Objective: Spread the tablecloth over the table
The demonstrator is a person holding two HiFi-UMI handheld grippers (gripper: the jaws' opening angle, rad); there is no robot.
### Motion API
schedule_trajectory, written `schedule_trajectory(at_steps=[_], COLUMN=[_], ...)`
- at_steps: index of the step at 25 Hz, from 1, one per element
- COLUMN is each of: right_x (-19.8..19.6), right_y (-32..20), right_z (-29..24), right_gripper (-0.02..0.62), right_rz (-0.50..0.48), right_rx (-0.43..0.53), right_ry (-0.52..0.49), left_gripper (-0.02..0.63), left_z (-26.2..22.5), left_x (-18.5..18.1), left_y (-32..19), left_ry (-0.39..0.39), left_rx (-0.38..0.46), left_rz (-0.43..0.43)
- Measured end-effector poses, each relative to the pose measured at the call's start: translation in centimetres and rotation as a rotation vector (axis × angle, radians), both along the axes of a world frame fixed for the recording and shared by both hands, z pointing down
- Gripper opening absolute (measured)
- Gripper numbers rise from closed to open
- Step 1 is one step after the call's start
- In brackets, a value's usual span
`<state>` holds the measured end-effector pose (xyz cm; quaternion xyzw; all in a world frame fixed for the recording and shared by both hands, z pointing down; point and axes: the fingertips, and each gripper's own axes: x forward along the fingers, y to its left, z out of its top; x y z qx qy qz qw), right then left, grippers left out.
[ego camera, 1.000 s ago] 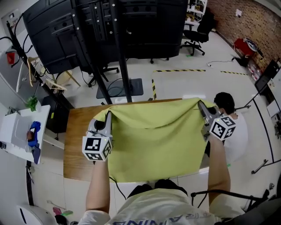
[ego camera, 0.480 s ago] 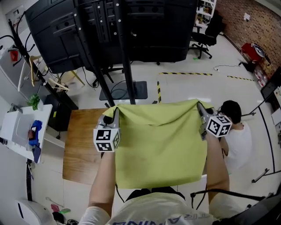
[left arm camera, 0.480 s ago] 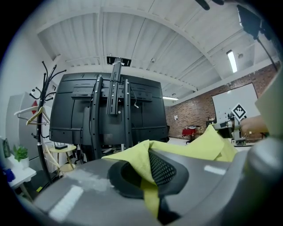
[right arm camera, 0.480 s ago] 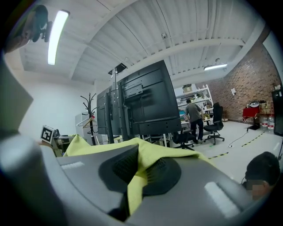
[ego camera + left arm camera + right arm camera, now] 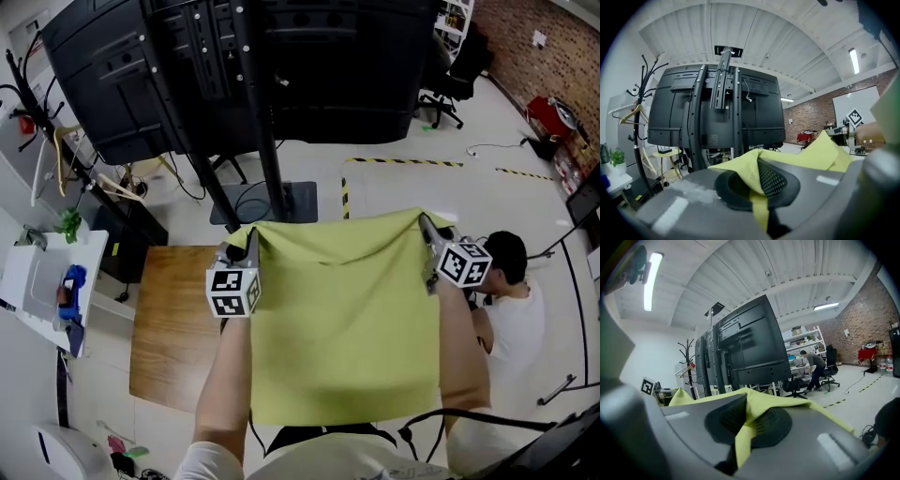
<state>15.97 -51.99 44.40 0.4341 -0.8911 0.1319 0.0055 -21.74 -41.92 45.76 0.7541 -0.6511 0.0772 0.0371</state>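
Note:
A yellow-green tablecloth [image 5: 342, 319] hangs stretched between my two grippers above the wooden table [image 5: 173, 319], hiding most of its top. My left gripper [image 5: 249, 240] is shut on the cloth's far left corner, and the pinched cloth [image 5: 752, 185] shows between its pads. My right gripper [image 5: 423, 225] is shut on the far right corner, with a fold of cloth [image 5: 745, 427] clamped between its pads. The far edge sags slightly between the two corners. The near edge hangs by the person's body.
A large black screen on a wheeled stand [image 5: 253, 84] rises just beyond the table. A person in a white shirt [image 5: 506, 300] crouches at the right. A white side table [image 5: 42, 281] with small items stands left, beside a coat rack [image 5: 47, 150]. Office chairs [image 5: 450, 66] sit far back.
Both grippers have carried the cloth's far corners forward, away from the person and toward the screen stand. The cloth now reaches further across the table, and more bare wood shows at the left.

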Motion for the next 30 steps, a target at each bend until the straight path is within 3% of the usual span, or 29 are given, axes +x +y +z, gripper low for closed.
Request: schedule_trajectory(at_steps=[13,18,24,30], right_x=[-1.1,-1.6,-2.6,-3.2], right_y=[-9.2,-11.3,-13.2,-13.3], right_z=[8.4,11.8,13.4,18.8], right_gripper=[0.012,0.012,0.012,0.012], right_rz=[0.021,0.014,-0.02,-0.018], right_rx=[-0.09,-0.125,-0.105,-0.17], right_ry=[0.007,0.029,0.015,0.063], left_gripper=[0.009,0.011,0.011,0.011], left_z=[7.8,12.0,13.9,17.9], left_x=[-1.7,-2.5,-3.8,-3.6], left_y=[-10.0,-12.4,-14.8,-14.8], left_ry=[0.028,0.053,0.049,0.027], left_rx=[-0.147,-0.211,-0.232,-0.28], left_rz=[-0.038,-0.045,-0.055,-0.031])
